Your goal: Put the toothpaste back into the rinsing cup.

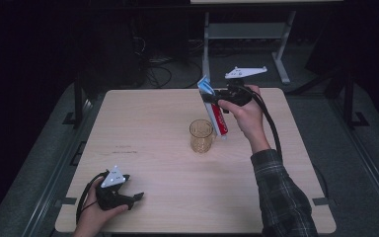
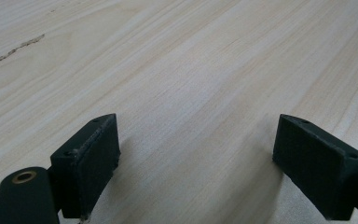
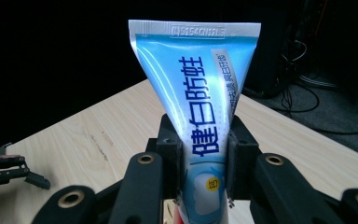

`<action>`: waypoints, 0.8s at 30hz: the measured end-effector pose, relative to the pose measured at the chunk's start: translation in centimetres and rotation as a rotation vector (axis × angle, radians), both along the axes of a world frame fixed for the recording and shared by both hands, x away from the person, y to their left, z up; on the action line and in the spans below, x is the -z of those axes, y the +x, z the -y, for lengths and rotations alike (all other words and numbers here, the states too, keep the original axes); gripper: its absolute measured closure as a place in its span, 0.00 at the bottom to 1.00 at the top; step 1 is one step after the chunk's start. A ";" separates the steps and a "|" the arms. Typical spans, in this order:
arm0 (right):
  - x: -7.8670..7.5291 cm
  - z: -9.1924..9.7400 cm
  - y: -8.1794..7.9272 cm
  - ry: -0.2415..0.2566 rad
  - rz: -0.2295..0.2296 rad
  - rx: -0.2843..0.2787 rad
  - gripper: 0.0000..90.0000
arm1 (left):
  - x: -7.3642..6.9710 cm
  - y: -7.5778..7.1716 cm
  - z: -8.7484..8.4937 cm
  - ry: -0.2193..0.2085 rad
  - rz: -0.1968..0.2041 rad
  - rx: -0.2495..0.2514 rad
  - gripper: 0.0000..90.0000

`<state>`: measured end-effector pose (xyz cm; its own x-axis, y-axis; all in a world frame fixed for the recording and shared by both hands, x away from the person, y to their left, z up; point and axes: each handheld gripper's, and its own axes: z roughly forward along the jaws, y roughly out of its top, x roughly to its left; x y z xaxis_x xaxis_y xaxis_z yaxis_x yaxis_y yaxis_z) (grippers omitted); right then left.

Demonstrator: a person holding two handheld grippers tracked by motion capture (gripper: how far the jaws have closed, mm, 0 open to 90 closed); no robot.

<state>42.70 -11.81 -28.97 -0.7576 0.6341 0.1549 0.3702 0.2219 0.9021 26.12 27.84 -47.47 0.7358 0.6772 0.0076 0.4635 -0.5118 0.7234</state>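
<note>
The right gripper [image 1: 216,100] holds a toothpaste tube [image 1: 215,109] in the air above the far right part of the table [image 1: 143,123], its jaws clamped on the tube's middle. In the high view the tube hangs slanted, its flat crimped end up and to the far left, its lower end just to the right of a cup [image 1: 201,135] and near the cup's rim, apart from it as far as the high view lets one judge.

The tube is light blue at the crimped end, with a white seam stamped with small characters, large dark blue lettering down its length and a white patch lower down; in the high view its lower part is red and white. In the right gripper view the tube [image 3: 196,112] rises straight between the two black pads [image 3: 169,154], which press on its sides.

The cup is clear and amber-tinted, standing upright near the middle of the table.

The left gripper [image 1: 128,196] rests on the near left part of the table, held by the left hand [image 1: 94,210]; its jaws stand wide apart with bare wood between them.

The tube's cap is cut off at the bottom of the right gripper view and too small to make out from above. The small lettering on the tube is not readable.
</note>
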 end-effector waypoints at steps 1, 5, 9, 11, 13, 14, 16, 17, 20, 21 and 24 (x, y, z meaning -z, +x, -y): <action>0.0 0.0 0.0 0.000 0.000 0.000 0.80 | 0.0 0.0 0.0 0.000 0.000 0.000 0.15; -0.5 -0.7 0.3 -0.004 0.010 -0.006 0.80 | 0.0 0.0 0.0 0.000 0.000 0.000 0.15; -0.7 -1.3 0.6 -0.004 0.017 -0.009 0.79 | 0.0 0.0 0.0 0.000 0.000 0.000 0.15; -0.7 -1.6 0.8 0.000 0.016 -0.008 0.79 | 0.0 0.0 0.0 0.000 -0.001 0.000 0.15; -0.6 -1.9 1.2 -0.003 0.016 -0.004 0.79 | 0.0 0.0 0.0 -0.001 -0.001 -0.001 0.15; -0.6 -1.9 1.2 -0.003 0.016 -0.004 0.79 | 0.0 0.0 0.0 -0.002 -0.001 -0.001 0.15; -0.6 -2.2 1.5 0.000 0.019 -0.003 0.79 | 0.0 0.0 0.0 -0.002 -0.001 -0.001 0.15; -0.7 -2.3 1.6 0.004 0.019 -0.003 0.79 | 0.0 0.0 0.0 -0.003 -0.001 -0.001 0.15; -0.7 -2.9 2.0 0.008 0.023 -0.005 0.79 | 0.0 0.0 0.0 -0.003 -0.001 -0.002 0.15; -0.7 -2.9 2.0 0.008 0.023 -0.005 0.79 | 0.0 0.0 0.0 -0.003 -0.001 -0.002 0.15; -0.5 -3.6 2.3 0.004 0.030 -0.010 0.79 | 0.0 0.0 0.0 -0.002 0.000 -0.001 0.15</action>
<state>45.01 -8.24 -28.52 -0.7679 0.6261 0.1350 0.3412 0.2215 0.9135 26.11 27.83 -47.48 0.7349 0.6781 0.0057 0.4644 -0.5094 0.7245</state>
